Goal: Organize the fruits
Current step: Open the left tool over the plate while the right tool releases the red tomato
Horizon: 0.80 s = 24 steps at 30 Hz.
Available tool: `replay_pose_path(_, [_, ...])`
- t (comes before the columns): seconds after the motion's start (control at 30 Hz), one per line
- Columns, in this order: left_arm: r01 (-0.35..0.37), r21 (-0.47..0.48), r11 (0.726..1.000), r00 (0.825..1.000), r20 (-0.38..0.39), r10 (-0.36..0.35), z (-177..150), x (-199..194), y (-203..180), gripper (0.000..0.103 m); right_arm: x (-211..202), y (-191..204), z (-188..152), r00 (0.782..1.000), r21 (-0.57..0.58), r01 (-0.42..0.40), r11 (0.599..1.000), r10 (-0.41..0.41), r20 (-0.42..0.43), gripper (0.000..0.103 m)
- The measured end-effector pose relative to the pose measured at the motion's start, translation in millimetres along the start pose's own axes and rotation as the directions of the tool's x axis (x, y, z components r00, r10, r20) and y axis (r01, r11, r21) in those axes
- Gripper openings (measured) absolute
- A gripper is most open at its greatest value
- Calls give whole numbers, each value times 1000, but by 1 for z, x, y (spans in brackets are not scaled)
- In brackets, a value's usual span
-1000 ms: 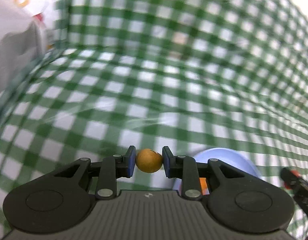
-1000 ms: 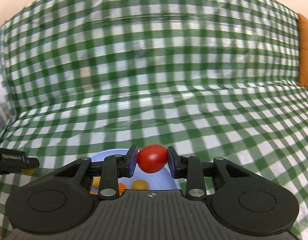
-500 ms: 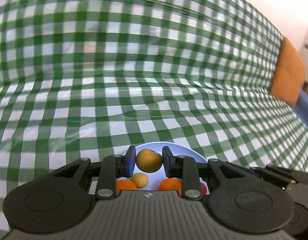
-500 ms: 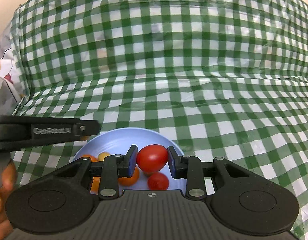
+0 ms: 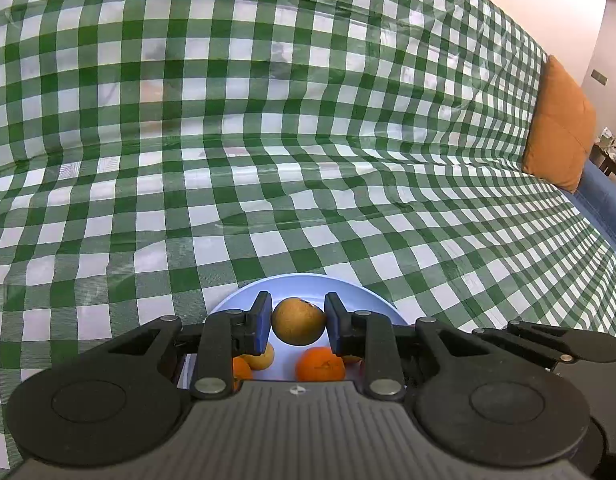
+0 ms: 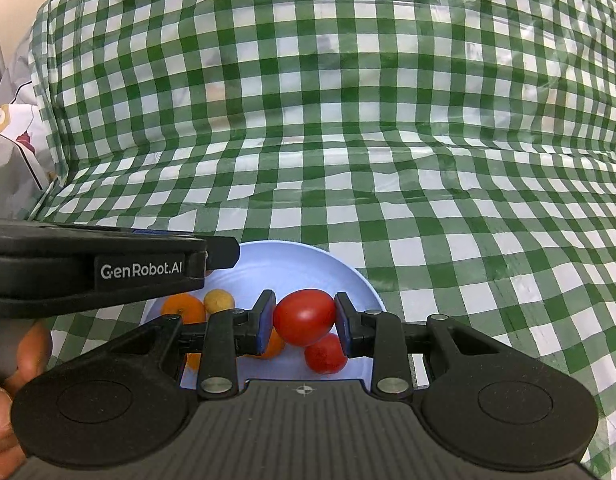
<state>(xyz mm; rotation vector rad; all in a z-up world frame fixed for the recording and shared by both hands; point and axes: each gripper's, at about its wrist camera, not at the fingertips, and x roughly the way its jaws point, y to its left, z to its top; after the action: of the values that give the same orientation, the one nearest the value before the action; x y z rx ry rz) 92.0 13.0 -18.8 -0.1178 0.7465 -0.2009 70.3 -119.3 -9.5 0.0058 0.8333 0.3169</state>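
Fruits sit in the blue plate (image 6: 360, 280) on the checked cloth (image 5: 308, 140). My left gripper (image 5: 298, 322) grips a brown round fruit (image 5: 297, 320) above it; my right gripper (image 6: 304, 322) grips a red tomato (image 6: 303, 316) above a smaller tomato (image 6: 326, 354).

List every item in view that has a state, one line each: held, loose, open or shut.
left tool: shut on the brown fruit.
brown fruit: held above the plate.
right tool: shut on the large tomato.
large tomato: held above the plate.
small tomato: loose on the plate.
blue plate: holding several fruits.
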Motion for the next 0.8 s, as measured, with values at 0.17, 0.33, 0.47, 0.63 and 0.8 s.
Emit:
replay_pose_path(0.17, [8,-1,1000,1000,7,-8,1,-1,2,31,2,0,3,1000,-6,-8,1000,8,-8,33])
replay_pose_path(0.33, [8,-5,1000,999,48,-8,3,-8,3,49,3,3,2,1000,-28,-6,1000,6,-29,53])
replay_pose_path(0.47, [12,-11,1000,998,60,-12,5,-11,7,50,2,2,6,1000,-16,8,1000,-9,-13,67])
replay_pose_path(0.63, [-3,-2,1000,995,95,3,6,-22,9,68,-1,0,10,1000,2,21,1000,-21,4,83])
replay_pose_path(0.8, [-18,5,1000,990,139,17,5,-37,14,81,-8,2,15,998,7,46,999,-46,40,101])
